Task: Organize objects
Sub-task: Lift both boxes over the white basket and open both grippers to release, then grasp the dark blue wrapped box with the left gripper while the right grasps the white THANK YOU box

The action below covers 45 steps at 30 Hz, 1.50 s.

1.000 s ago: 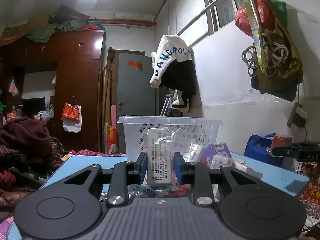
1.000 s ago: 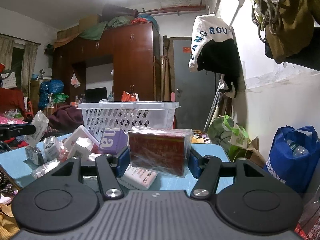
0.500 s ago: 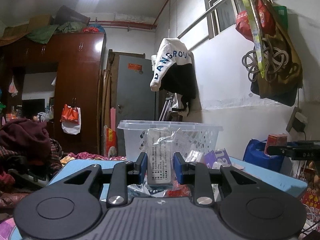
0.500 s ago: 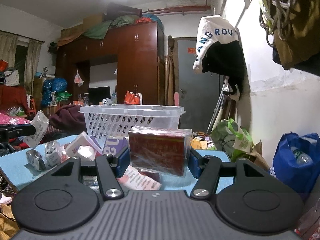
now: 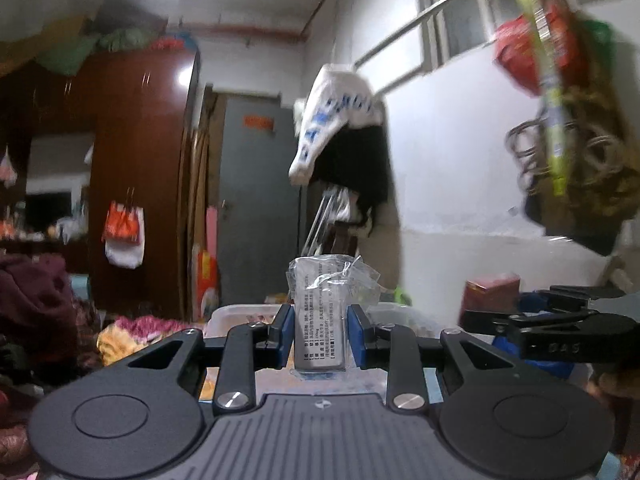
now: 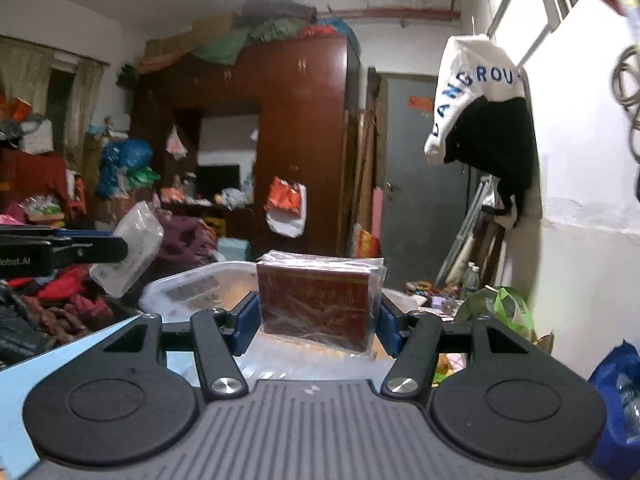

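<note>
While the left gripper (image 5: 320, 330) points level into the room, its jaws are closed narrowly on a grey packet in clear wrap (image 5: 320, 320), held upright between the blue pads (image 5: 285, 330). Directly below and beyond it lies the white basket (image 5: 236, 316), only its rim showing. At far right of this view the right gripper (image 5: 548, 328) carries the red box (image 5: 490, 292). A second ago the basket stood tall behind the packet, on the blue counter; now the gripper sits higher and closer, looking over the rim.

Seen from the right wrist, the right gripper (image 6: 316, 320) has its jaws spread wide and clamped on the wrapped red box (image 6: 316, 304), level above the basket (image 6: 188, 288). The blue counter (image 6: 60, 360) shows at lower left. Small boxes once visible on the counter have dropped from sight.
</note>
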{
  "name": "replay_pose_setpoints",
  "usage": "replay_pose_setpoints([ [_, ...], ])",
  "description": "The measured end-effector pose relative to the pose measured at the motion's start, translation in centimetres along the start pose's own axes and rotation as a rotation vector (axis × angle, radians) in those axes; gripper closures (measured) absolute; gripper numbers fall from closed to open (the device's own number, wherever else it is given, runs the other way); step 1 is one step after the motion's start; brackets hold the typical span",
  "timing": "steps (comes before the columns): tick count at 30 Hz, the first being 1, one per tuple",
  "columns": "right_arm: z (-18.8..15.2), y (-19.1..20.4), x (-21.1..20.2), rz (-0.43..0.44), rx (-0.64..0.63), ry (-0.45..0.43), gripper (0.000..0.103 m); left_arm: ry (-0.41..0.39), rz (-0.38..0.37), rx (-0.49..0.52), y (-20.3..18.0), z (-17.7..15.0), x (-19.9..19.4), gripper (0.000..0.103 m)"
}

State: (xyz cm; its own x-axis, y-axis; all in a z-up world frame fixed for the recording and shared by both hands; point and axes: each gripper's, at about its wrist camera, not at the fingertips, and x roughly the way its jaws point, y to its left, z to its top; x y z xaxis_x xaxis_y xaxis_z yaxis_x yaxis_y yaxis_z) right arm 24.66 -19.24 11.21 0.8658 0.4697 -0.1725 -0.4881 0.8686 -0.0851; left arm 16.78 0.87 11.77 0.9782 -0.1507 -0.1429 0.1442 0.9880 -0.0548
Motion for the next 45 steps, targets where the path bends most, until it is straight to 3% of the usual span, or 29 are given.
replay_pose_setpoints([
  [3, 0.5, -0.2, 4.0, -0.023, -0.01, 0.073, 0.039, 0.053, 0.027, -0.029, 0.7, 0.5, 4.0, 0.068],
  [4, 0.5, -0.3, 4.7, -0.029, -0.009, 0.082, 0.035, 0.064, 0.037, -0.046, 1.0, 0.4, 4.8, 0.064],
  [5, 0.4, -0.3, 5.2, -0.029, -0.01, 0.094, 0.028, 0.085, 0.035, -0.064, 1.4, 0.3, 5.7, 0.051],
  [7, 0.1, -0.2, 5.0, -0.053, 0.002, 0.106, 0.004, 0.129, 0.008, -0.088, 2.0, -0.4, 6.7, 0.031],
  [10, -1.0, -0.5, 1.4, -0.017, 0.024, 0.048, 0.0, 0.112, -0.003, -0.064, 2.4, -1.9, 4.5, 0.03],
  [15, -6.8, -1.6, -5.7, -0.007, 0.132, 0.089, 0.0, 0.028, 0.031, -0.015, 2.7, -5.7, -4.2, 0.015],
  [19, -12.1, -2.1, -9.3, 0.035, 0.143, 0.121, 0.0, -0.02, 0.064, -0.015, 3.2, -9.8, -10.2, 0.014],
  [22, -13.5, -2.0, -9.4, 0.054, 0.174, 0.139, 0.0, -0.002, 0.062, -0.04, 3.4, -11.7, -11.8, 0.013],
  [31, -13.8, -2.7, -6.0, 0.122, 0.348, 0.224, 0.003, 0.079, 0.066, -0.022, 3.2, -14.5, -10.1, 0.013],
  [36, -14.2, -2.1, -6.2, 0.116, 0.313, 0.239, 0.015, 0.076, 0.123, 0.023, 2.7, -14.8, -9.9, 0.013],
  [45, -14.0, -1.8, -6.2, 0.115, 0.28, 0.238, 0.015, 0.106, 0.163, 0.051, 2.4, -15.2, -9.8, 0.013],
])
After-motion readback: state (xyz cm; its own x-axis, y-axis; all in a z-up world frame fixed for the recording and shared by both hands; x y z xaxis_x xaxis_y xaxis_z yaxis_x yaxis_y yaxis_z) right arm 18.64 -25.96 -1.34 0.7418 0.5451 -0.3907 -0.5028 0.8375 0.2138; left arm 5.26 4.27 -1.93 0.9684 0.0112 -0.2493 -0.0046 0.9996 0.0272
